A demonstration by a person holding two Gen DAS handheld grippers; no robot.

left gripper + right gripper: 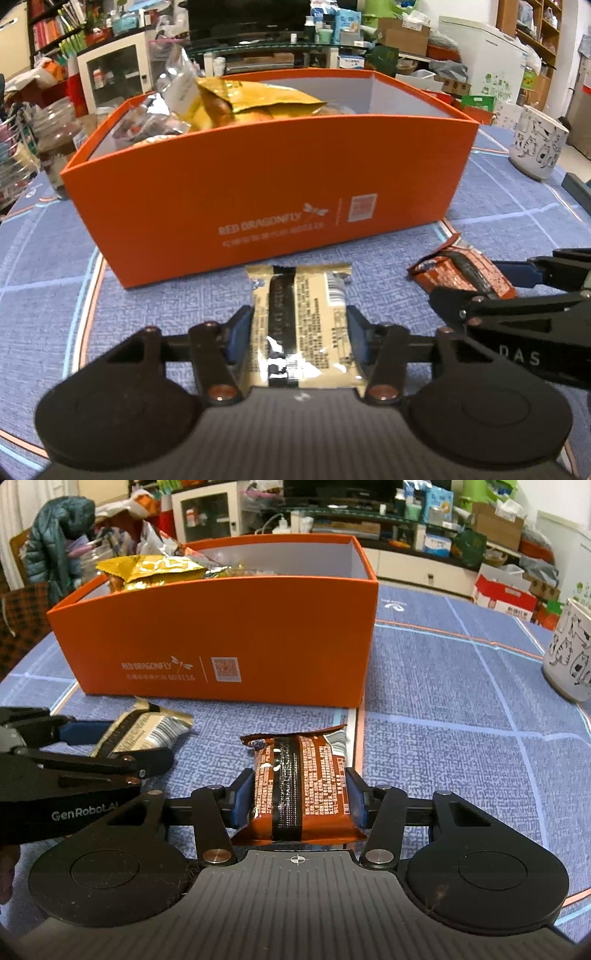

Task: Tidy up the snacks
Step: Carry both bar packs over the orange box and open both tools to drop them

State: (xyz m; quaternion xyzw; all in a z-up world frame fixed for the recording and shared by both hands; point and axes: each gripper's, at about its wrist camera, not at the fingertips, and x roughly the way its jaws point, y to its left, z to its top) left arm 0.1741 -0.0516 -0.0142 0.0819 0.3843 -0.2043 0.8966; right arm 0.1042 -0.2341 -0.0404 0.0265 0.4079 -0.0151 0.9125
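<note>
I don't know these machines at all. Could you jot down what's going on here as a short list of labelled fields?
Left tool: shut on the beige snack packet
Right tool: shut on the brown snack packet
Container: orange box, open top, just beyond both packets
Already in box: gold bag and other wrapped snacks
Surface: blue patterned tablecloth
Nearby: white cup with cat drawings, right of the box

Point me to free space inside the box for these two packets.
The right end of the orange box shows bare white inner wall, nothing piled there. The left end is crowded: gold bag and foil packs heaped above the rim. Outside, bare tablecloth lies between box and cat-print cup.
</note>
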